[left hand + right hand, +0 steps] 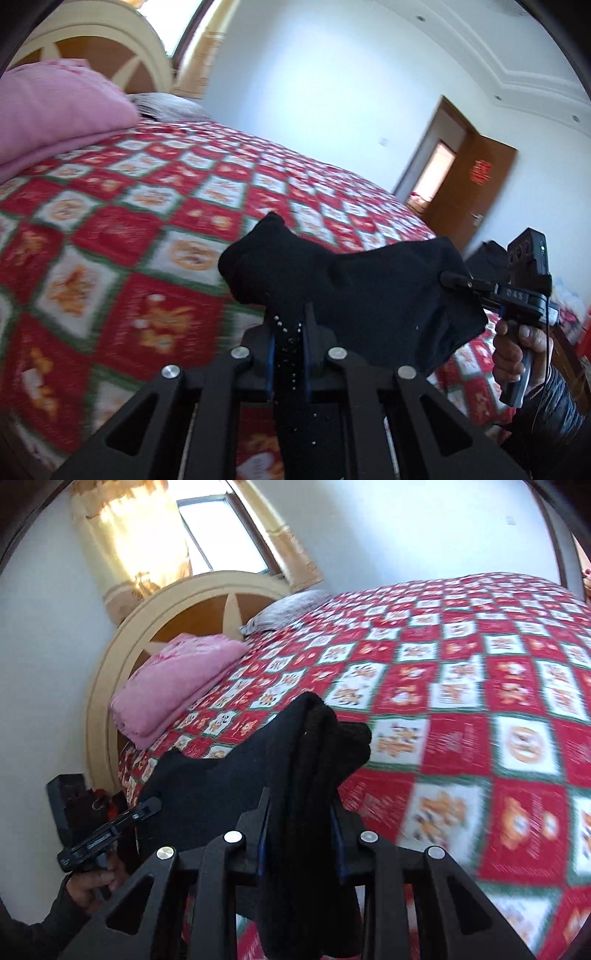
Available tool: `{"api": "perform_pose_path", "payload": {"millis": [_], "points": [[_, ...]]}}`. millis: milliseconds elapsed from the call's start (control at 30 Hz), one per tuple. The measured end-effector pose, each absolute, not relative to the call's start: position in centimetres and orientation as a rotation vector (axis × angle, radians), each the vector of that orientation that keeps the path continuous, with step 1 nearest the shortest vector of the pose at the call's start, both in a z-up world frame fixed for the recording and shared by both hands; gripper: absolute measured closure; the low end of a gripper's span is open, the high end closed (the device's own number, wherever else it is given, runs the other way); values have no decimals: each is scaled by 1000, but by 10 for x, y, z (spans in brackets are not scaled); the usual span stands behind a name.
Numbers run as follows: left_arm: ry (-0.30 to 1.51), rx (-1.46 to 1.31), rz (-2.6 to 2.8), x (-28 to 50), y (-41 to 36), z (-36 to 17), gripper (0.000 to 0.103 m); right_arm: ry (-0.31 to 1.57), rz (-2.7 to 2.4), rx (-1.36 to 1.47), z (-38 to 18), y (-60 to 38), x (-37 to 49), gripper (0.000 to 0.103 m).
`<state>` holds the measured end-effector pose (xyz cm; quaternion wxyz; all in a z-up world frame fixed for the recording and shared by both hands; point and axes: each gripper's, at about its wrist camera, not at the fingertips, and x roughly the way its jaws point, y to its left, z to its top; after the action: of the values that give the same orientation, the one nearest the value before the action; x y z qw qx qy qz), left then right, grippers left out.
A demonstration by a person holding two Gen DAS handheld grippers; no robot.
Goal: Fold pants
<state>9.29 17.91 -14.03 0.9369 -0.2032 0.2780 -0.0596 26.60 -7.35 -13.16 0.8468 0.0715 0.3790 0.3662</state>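
Black pants are held aloft above the bed, stretched between both tools. Left gripper is clamped on one bunched end; right gripper is clamped on the other. Pink blanket lies beside the headboard.

Bedspread, red and white checks with green borders and orange figures, covering the bed. Folded pink blanket lying on the spread near the cream and brown arched headboard. Grey pillow resting beside the headboard. Yellow curtains hanging at a bright window. Brown door standing open against the white wall.
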Motion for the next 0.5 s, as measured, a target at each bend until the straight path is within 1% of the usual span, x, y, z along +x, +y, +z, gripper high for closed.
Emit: {"api": "perform_pose_path", "payload": {"millis": [233, 300, 333, 367, 400, 500], "points": [[589, -383, -27, 93, 203, -156, 90, 847, 799, 134, -156, -24, 297, 75], [619, -355, 6, 101, 201, -169, 77, 885, 774, 127, -168, -21, 304, 75], [634, -342, 24, 102, 201, -174, 69, 904, 744, 125, -176, -23, 309, 74], [641, -328, 46, 104, 201, -178, 51, 911, 717, 122, -180, -26, 312, 69], [640, -317, 67, 104, 200, -182, 39, 921, 680, 120, -186, -31, 313, 66], [629, -331, 86, 103, 204, -189, 28, 917, 636, 96, -190, -43, 310, 65]]}}
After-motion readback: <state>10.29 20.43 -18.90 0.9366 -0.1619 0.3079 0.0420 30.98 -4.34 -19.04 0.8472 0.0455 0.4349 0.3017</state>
